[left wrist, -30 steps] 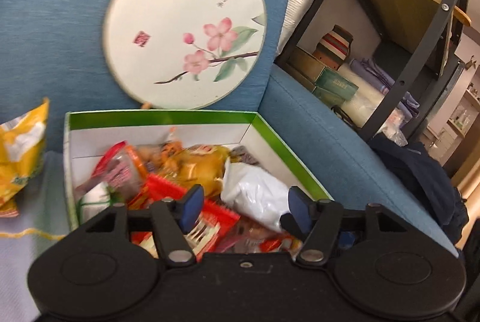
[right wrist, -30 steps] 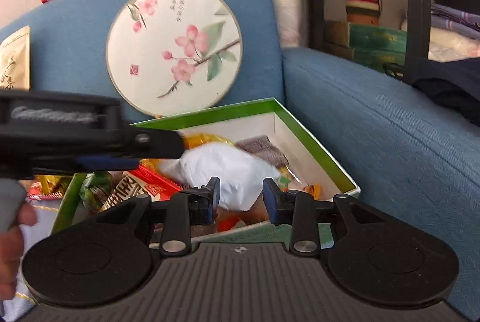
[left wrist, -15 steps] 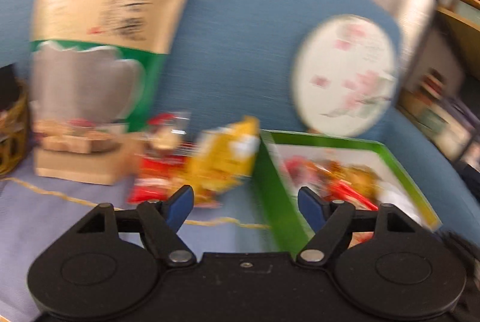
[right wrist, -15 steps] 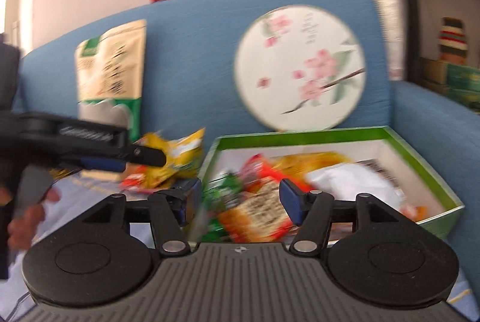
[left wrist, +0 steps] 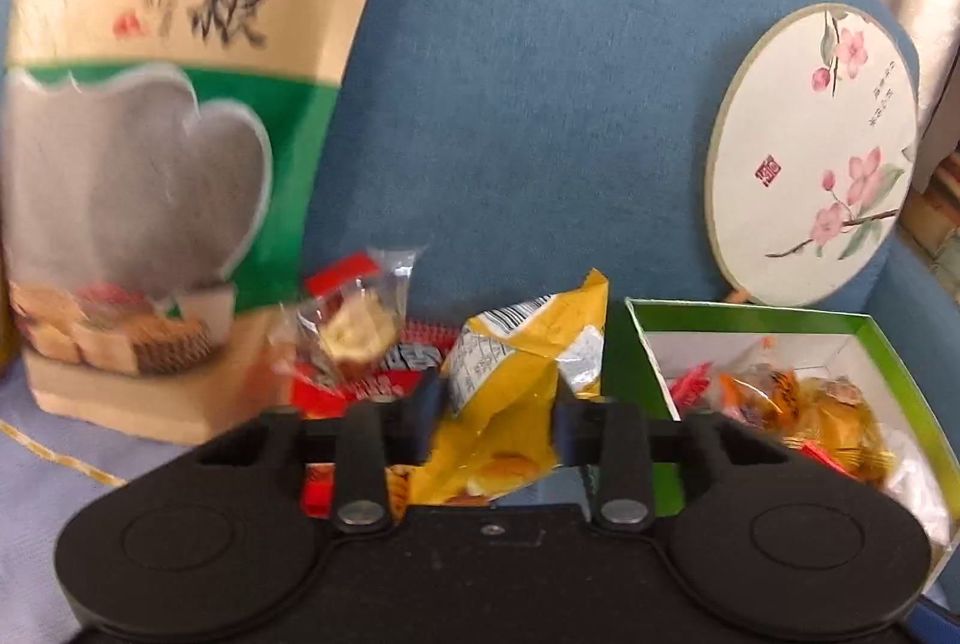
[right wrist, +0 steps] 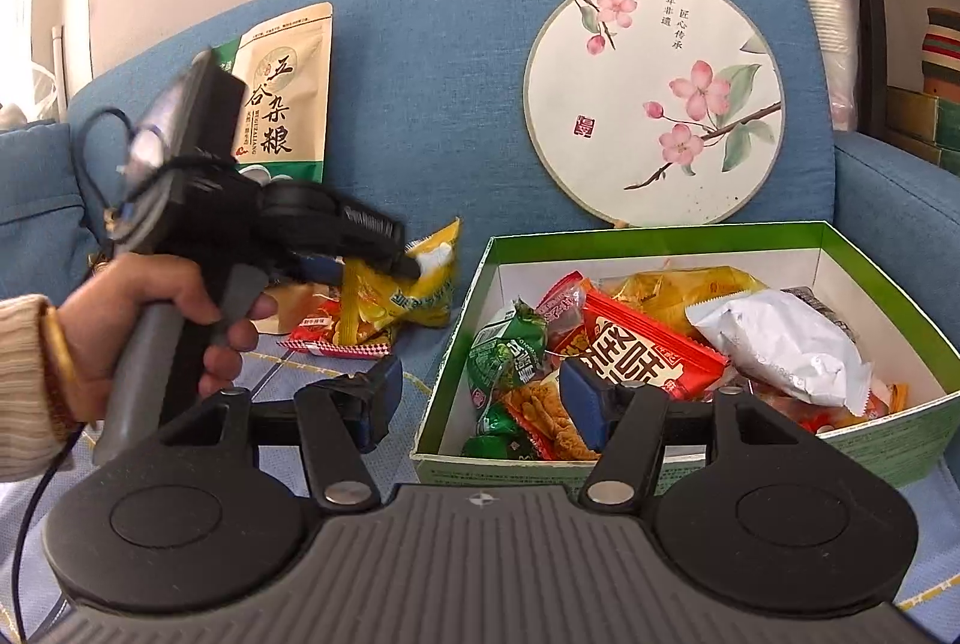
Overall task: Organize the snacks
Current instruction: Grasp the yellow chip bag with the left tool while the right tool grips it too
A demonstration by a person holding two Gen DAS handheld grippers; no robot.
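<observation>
Left tool (left wrist: 497, 407), low centre of the left wrist view: its jaws have just been closing, and the yellow snack bag (left wrist: 516, 380) stands between them, both fingers against its crumpled sides, so it reads as gripped, though the motion blur leaves the firmness of the hold uncertain. The bag's long axis runs upward and away from the tool, its torn top pointing at the sofa back (left wrist: 540, 74). Just left of it, a clear-wrapped snack (left wrist: 354, 320) lies over a red packet (left wrist: 384, 380) on the sofa seat.

Right tool (right wrist: 474, 398), low centre of the right wrist view: jaws spread wide, nothing between them. Its right finger overlaps the near left corner of the green box (right wrist: 660, 248); its left finger hangs over the seat outside the box.

The relation that matters: in the left wrist view the box lies to the right of the held bag, just beside it, its left wall at the bag's right edge. In the right wrist view the same bag (right wrist: 408, 290) sits left of the box, with the person's hand (right wrist: 156, 326) at mid left. The box already holds many packets, among them a white pouch (right wrist: 780, 344).

Judged next: lift the bag and carry it rightward over the wall. The left hand is the nearer, being already on it.

Farther back, a tall grain pouch (left wrist: 156, 104) and a round fan (left wrist: 816, 152) lean on the sofa back.
</observation>
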